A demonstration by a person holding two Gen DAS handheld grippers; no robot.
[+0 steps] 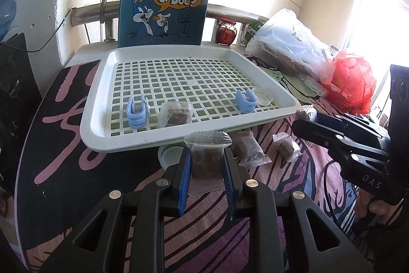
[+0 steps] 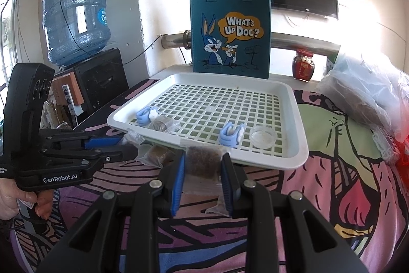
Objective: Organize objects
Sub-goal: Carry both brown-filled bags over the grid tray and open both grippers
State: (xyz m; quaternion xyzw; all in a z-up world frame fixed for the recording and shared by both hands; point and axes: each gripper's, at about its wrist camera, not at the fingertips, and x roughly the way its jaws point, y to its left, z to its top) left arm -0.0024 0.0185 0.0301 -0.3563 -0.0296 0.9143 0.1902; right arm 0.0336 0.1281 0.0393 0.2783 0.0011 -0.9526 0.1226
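Observation:
My left gripper is shut on a clear packet with a brown block, held just in front of the white perforated tray. My right gripper is shut on a similar brown packet at the tray's near rim. Each gripper shows in the other's view: the right gripper with its packet end, the left gripper with its packet corner. In the tray lie two blue clips, one more packet and a small clear dish.
Two loose packets lie on the patterned cloth by the tray. A white lid sits under its front edge. A blue cartoon bag stands behind it, with a red jar, plastic bags and a water bottle around.

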